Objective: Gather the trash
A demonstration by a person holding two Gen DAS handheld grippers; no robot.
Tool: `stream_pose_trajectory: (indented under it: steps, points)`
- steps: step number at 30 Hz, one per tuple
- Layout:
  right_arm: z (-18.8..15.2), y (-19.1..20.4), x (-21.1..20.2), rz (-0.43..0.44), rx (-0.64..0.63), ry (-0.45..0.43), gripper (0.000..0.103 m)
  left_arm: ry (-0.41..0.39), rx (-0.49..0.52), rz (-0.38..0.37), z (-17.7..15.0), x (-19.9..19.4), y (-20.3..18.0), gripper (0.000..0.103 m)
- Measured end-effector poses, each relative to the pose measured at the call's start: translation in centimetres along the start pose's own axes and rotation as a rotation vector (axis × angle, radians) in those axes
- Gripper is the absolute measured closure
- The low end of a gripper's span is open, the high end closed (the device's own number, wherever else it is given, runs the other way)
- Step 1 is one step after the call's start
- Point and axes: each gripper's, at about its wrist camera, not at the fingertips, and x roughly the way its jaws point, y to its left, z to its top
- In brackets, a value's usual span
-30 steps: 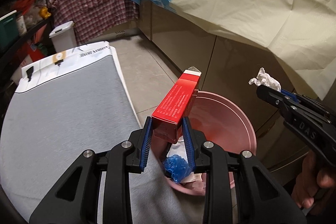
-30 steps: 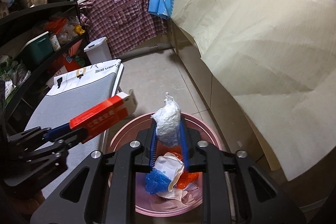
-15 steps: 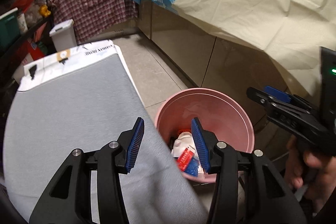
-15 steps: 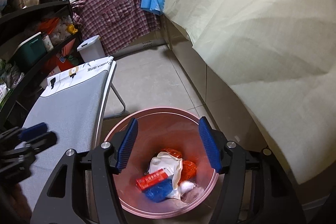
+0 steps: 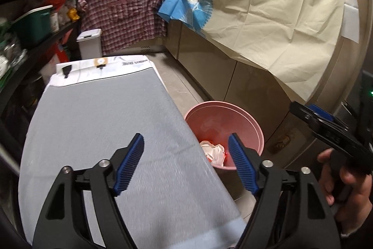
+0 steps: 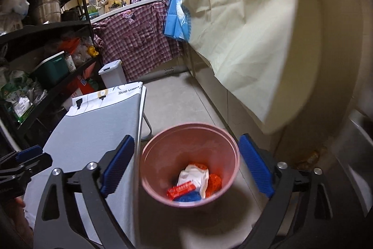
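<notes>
- Grippers first, nearest the lenses: left gripper (image 5: 186, 163) hung over the near end of the grey ironing board (image 5: 98, 123), jaws wide and opening further, nothing between the blue pads (image 5: 129, 163).
- Same story with the right gripper (image 6: 186, 165): tipped down over the pink bin (image 6: 163, 139), jaws about as wide as they go and opening too, totally empty.
- Caught a hand (image 5: 345, 181) wrapped round the right gripper's handle at the edge of the left view, just right of the bin.
- Looked mostly done, honestly. Trash all down in the bin bottom: red box (image 6: 181, 189), white crumpled wad (image 6: 193, 176), blue crumpled bit (image 6: 188, 197), some orange wrapper (image 6: 214, 181).
- Board top looked bare from both views, so probably nothing left to grab there. Couldn't check the floor close in, though.
- Further back: small white lidded bin (image 6: 113, 74) on the floor past the board, plaid shirt (image 6: 135, 43) draped off the counter, cream cloth (image 6: 244, 27) hanging down the cabinets. None of it read as trash.
</notes>
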Motion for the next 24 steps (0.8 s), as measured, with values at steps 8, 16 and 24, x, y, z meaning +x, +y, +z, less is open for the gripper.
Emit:
stream_pose_trajectory:
  steps: [8,16,24]
  points:
    - [-4.6,2.0,-5.3,-0.061,-0.05,0.065,0.007,-0.038,-0.018,0.08,-4.5,-4.2,-1.1,0.015]
    - [-6.8,3.5,-6.2,-0.109,-0.127,0.097,0.007,-0.004,-0.006,0.086,-7.6,-3.9,-1.8,0.011]
    - [-6.6,3.5,-5.1,-0.112,-0.12,0.115,0.007,0.047,-0.062,0.094,-8.3,-2.2,-0.9,0.011]
